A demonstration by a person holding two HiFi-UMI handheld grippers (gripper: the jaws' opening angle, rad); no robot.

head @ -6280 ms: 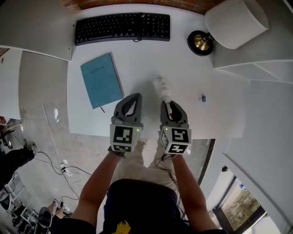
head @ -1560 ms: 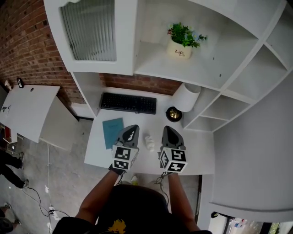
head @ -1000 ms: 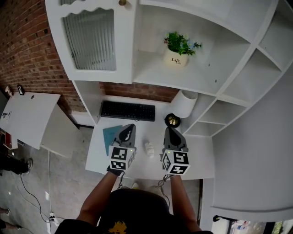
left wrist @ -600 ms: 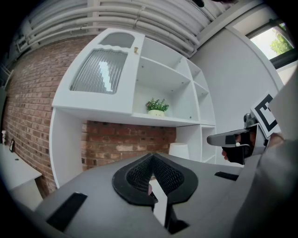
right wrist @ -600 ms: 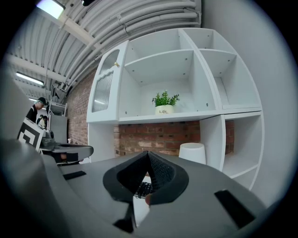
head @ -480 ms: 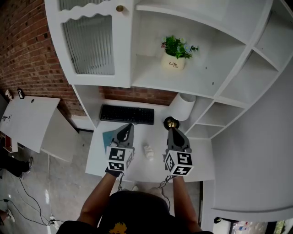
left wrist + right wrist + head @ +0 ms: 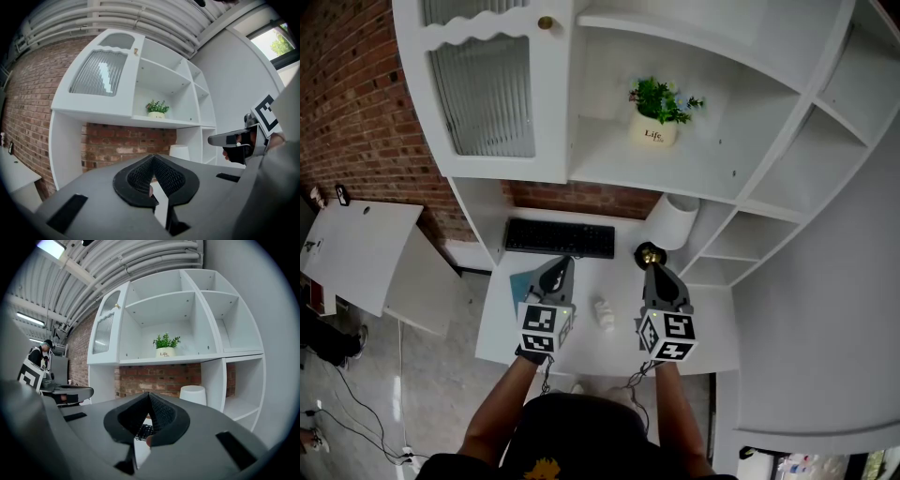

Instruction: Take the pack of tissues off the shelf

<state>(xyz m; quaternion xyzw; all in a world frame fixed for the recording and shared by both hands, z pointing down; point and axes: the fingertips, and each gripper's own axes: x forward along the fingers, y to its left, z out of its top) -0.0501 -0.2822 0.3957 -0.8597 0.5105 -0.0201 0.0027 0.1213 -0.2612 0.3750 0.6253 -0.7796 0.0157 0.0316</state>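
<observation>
meanwhile the left gripper [image 7: 563, 262] and right gripper [image 7: 651, 267] hang closed and empty, well below the plant [image 7: 659, 111]; no tissues show beside the plant, but a small white pack [image 7: 605, 312], likely them, lies far below it; jaws should open wide before any reach

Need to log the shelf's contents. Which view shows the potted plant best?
The head view: the potted plant is largest there, unobstructed, its label showing. The right gripper view shows it smaller, straight on; the left gripper view shows it tiny.

Small white pack of tissues [image 7: 603, 312] on desk [image 7: 614, 275]
</observation>
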